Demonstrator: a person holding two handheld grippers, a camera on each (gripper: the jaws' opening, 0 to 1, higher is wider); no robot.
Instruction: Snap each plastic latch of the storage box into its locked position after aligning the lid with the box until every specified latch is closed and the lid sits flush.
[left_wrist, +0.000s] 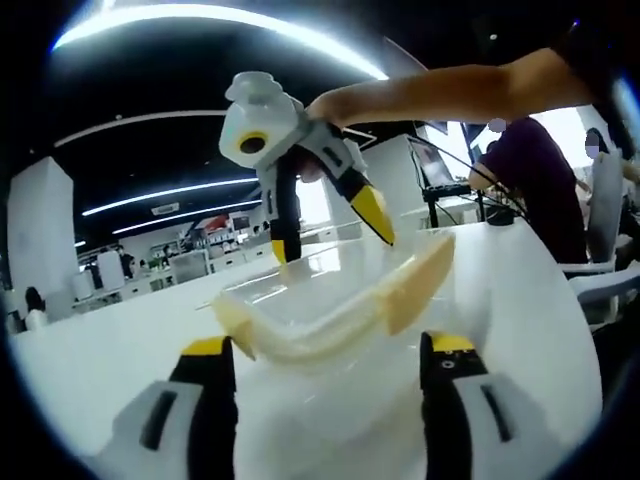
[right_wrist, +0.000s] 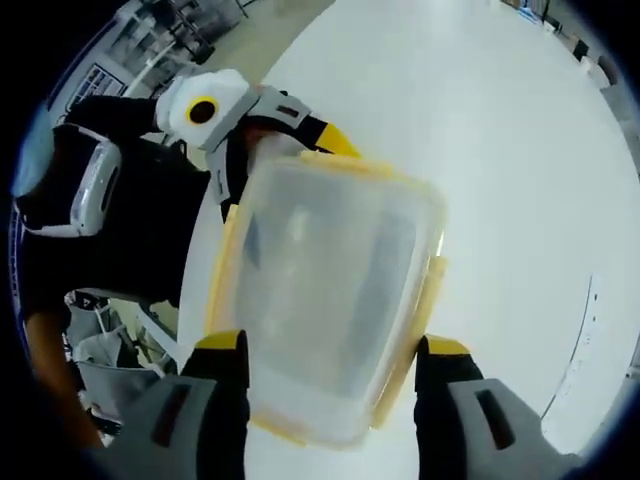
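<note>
A translucent storage box (left_wrist: 330, 290) with pale yellow latches sits on the white table (left_wrist: 520, 300). Its near end lies between the spread jaws of my left gripper (left_wrist: 328, 345), which is open. One side latch (left_wrist: 420, 280) sticks up and outward; a long front latch (left_wrist: 300, 345) runs across the near edge. My right gripper (left_wrist: 333, 242) hangs over the far rim, yellow tips down and apart. In the right gripper view, the lidded box (right_wrist: 330, 270) lies between my open right gripper (right_wrist: 331, 343), and the left gripper (right_wrist: 280, 165) is at its far edge.
A person in a dark top (left_wrist: 540, 190) sits at a desk with a laptop (left_wrist: 435, 165) behind the table, beside an office chair (left_wrist: 610, 290). The holder's bare arm (left_wrist: 450, 90) crosses above. White table (right_wrist: 500, 150) stretches right of the box; its edge (right_wrist: 185, 300) is left.
</note>
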